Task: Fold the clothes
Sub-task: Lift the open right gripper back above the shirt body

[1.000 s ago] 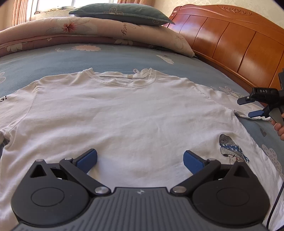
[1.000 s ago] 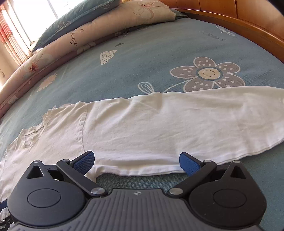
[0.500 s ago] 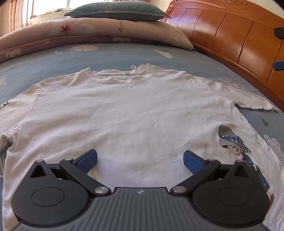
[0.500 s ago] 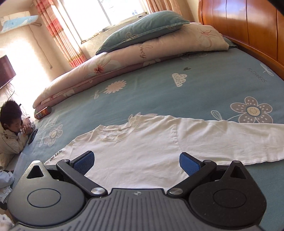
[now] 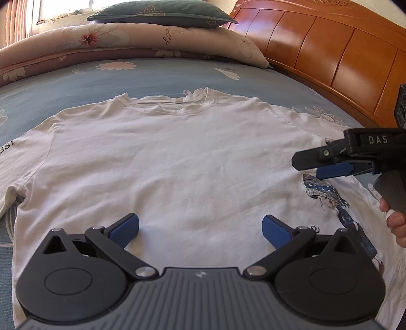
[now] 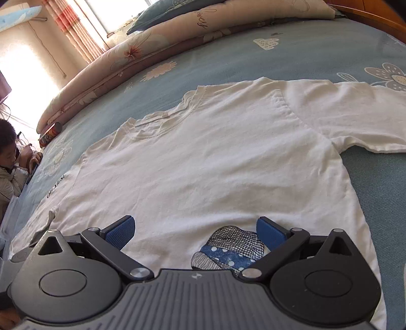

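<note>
Writing: "DAS" in white letters on the black body of the right gripper (image 5: 327, 165), read in the left wrist view; black letters ending "ES!" on one sleeve of the shirt (image 5: 177, 162); a script word on the quilt (image 5: 132, 38), too small to read.
Shirt: white, spread flat and face up on the sheet (image 5: 157, 76), collar toward the quilt, both sleeves out to the sides.
Print: a figure in a blue dotted hat (image 6: 228, 248) near one side seam of the shirt, low on the front.
Left gripper (image 5: 200, 227): fingers spread wide over the lower middle of the shirt, pinching nothing.
Right gripper, own view (image 6: 195, 228): fingers spread wide, nothing between them, directly above the print.
Hand (image 5: 395, 223): fingertips on the right gripper's handle, at the frame edge.
Bedding: folded floral quilt along the far edge of the sheet, with a dark green pillow (image 5: 162, 12) on top.
Headboard (image 5: 330, 50): orange-brown panelled wood beside the bed.
Can (image 6: 50, 133): lying at the far corner of the sheet, label unreadable.
Bystander (image 6: 10, 162): a person leaning at the bed's edge, well apart from the shirt.
</note>
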`<state>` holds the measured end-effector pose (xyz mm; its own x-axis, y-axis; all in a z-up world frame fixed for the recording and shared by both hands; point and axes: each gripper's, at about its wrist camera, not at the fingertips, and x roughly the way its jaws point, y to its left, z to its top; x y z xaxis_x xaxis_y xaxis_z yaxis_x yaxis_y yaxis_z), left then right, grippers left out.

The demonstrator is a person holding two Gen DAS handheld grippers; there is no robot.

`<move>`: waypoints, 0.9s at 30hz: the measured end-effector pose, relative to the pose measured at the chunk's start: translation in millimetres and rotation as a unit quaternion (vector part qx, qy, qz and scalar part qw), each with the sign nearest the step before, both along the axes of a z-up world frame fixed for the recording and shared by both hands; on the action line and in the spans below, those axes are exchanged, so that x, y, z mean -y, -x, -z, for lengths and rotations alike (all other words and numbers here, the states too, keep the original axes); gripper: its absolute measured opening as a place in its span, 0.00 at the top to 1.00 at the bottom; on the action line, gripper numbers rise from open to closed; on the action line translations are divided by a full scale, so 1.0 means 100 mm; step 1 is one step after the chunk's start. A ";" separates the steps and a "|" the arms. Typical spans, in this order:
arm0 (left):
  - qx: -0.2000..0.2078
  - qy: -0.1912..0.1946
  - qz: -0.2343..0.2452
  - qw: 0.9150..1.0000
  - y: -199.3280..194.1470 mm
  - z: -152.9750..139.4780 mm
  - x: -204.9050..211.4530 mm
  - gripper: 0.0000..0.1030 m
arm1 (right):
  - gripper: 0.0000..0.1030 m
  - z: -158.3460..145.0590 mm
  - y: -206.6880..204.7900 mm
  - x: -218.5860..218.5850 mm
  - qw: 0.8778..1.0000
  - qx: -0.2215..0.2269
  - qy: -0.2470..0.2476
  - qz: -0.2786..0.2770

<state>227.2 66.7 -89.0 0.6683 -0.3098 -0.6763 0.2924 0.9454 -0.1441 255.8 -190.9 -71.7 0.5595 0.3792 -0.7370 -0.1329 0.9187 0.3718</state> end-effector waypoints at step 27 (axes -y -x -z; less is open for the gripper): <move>0.032 -0.027 -0.016 0.999 0.05 0.08 0.10 0.01 | 0.00 0.17 0.78 0.37 0.997 0.063 0.005 0.043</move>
<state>222.3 56.4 -96.6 0.7198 -0.2518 -0.6469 0.2683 0.9604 -0.0753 178.0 -227.7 -88.8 0.6777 0.3178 -0.6632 -0.0974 0.9326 0.3475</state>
